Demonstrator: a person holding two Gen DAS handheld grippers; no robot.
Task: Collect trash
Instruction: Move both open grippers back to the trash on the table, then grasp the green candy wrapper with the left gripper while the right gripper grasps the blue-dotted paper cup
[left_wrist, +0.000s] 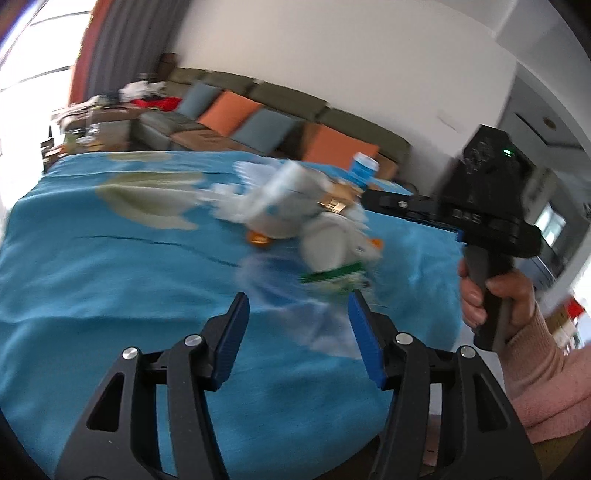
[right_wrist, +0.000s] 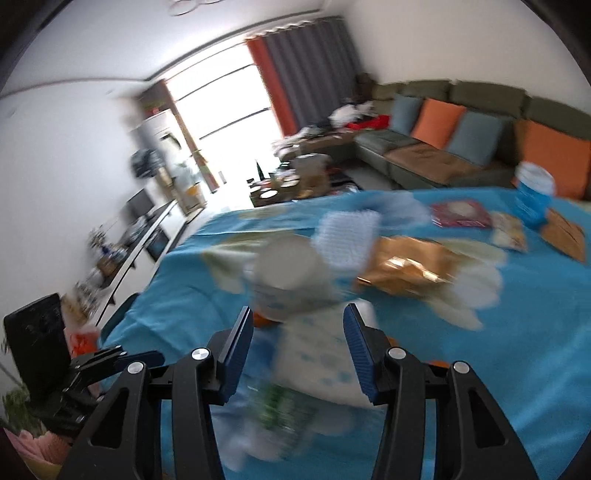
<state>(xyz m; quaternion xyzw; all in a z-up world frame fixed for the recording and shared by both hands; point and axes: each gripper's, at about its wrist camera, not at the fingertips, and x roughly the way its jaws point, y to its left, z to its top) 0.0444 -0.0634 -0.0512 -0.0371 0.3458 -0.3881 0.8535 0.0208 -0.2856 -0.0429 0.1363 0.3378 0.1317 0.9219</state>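
Both tongs (left_wrist: 297, 315) (right_wrist: 298, 332) gape empty — blurred trash pile (left_wrist: 295, 218) ahead, blue cup (right_wrist: 533, 195) beyond.

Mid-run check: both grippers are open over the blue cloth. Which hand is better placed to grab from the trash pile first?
Probably right. The right gripper already has white packaging from the trash pile between its open jaws. The left gripper faces only the pile's near, blurred edge.

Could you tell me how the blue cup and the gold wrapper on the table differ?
The blue cup stands upright at the far edge of the table; the gold wrapper lies crumpled and flat nearer the middle. The cup is matte blue and white, the wrapper shiny. Both rest on the blue cloth, untouched.
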